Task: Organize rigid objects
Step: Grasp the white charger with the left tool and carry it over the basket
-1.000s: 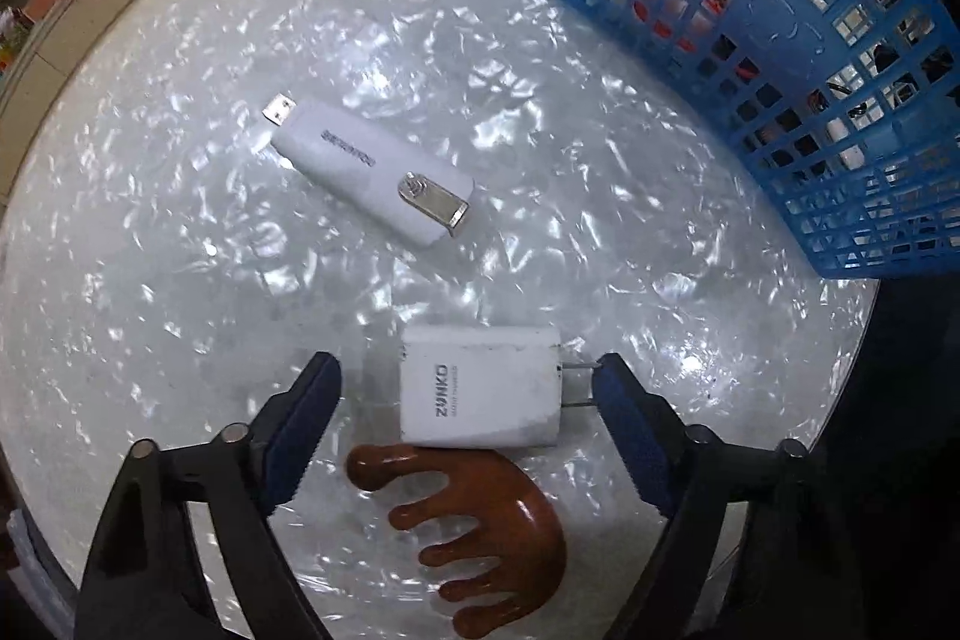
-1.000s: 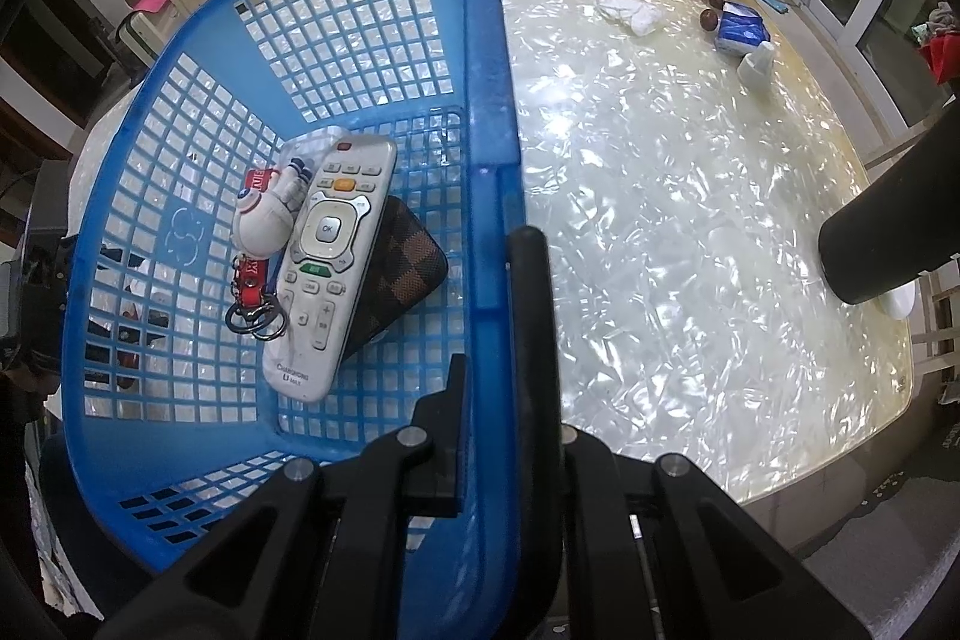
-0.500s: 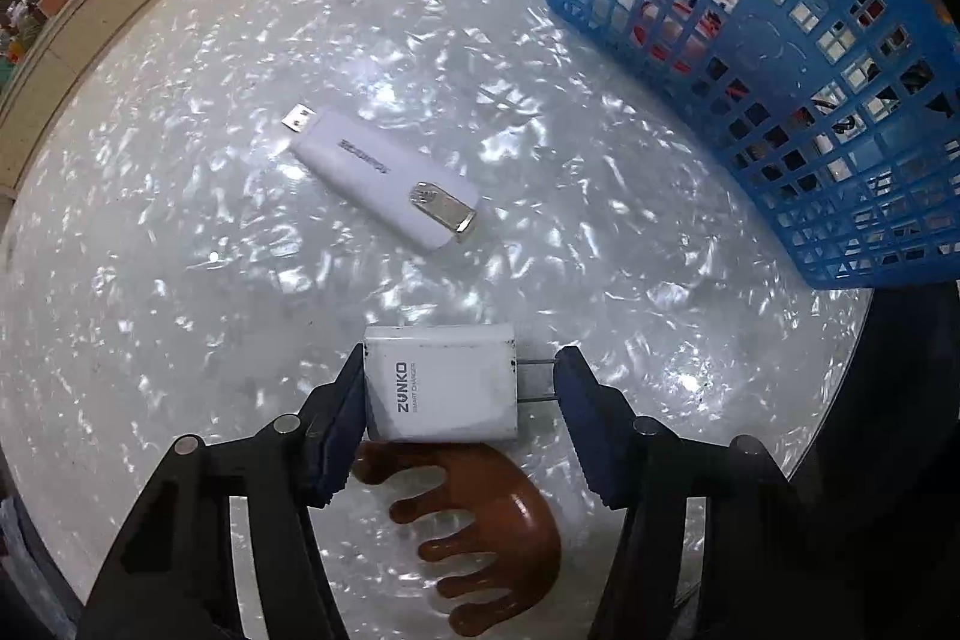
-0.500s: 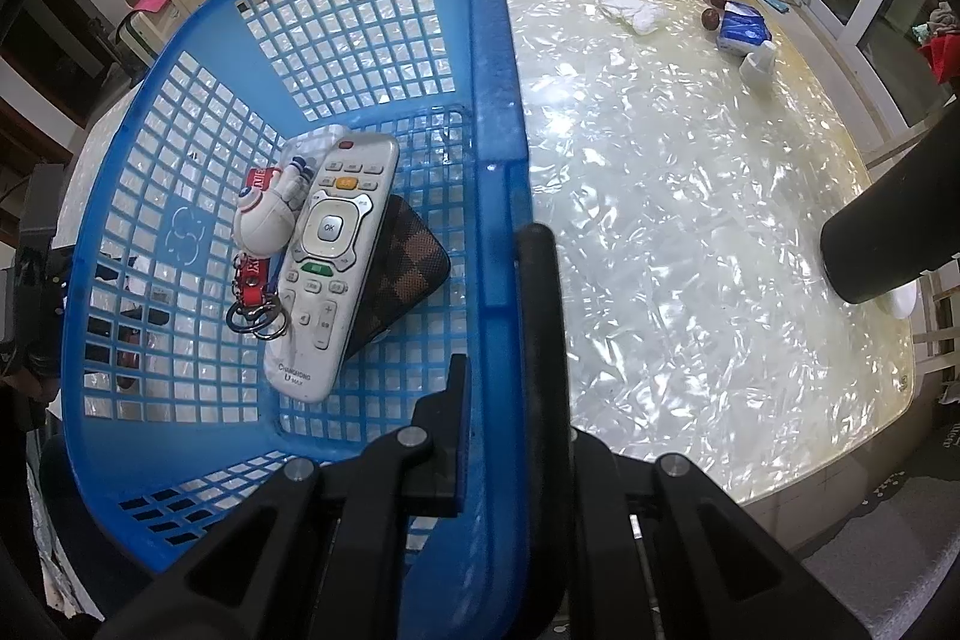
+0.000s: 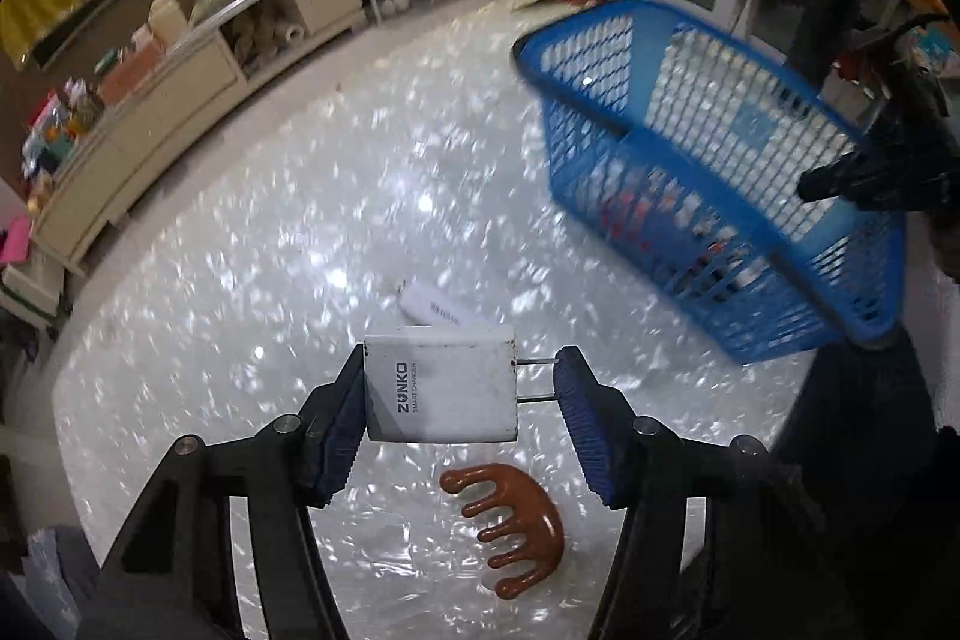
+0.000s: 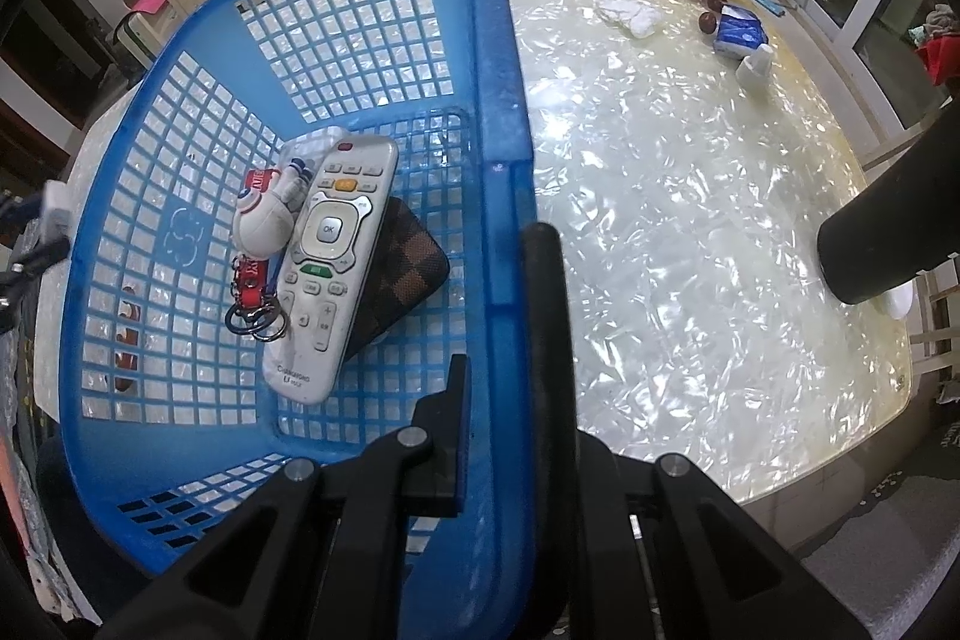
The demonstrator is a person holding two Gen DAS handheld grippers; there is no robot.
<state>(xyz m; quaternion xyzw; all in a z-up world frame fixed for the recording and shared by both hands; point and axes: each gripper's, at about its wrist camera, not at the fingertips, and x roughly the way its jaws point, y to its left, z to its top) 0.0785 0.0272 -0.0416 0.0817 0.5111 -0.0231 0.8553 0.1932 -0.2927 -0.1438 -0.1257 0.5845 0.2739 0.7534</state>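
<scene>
Open tabletop left, basket blocking right

Bare table (image 5: 252, 244) fills the frame's left and centre; the blue basket (image 5: 720, 196) bars the upper right, the brown comb (image 5: 516, 532) lies bottom centre.

1. The left gripper (image 5: 459, 415) is holding the white charger (image 5: 441, 388) between its blue-padded fingers (image 5: 339, 421), clear of the table.
2. The right gripper (image 6: 498, 370) is clamping the blue basket (image 6: 501, 112) by its rim, one finger inside the wall and the other outside.
</scene>
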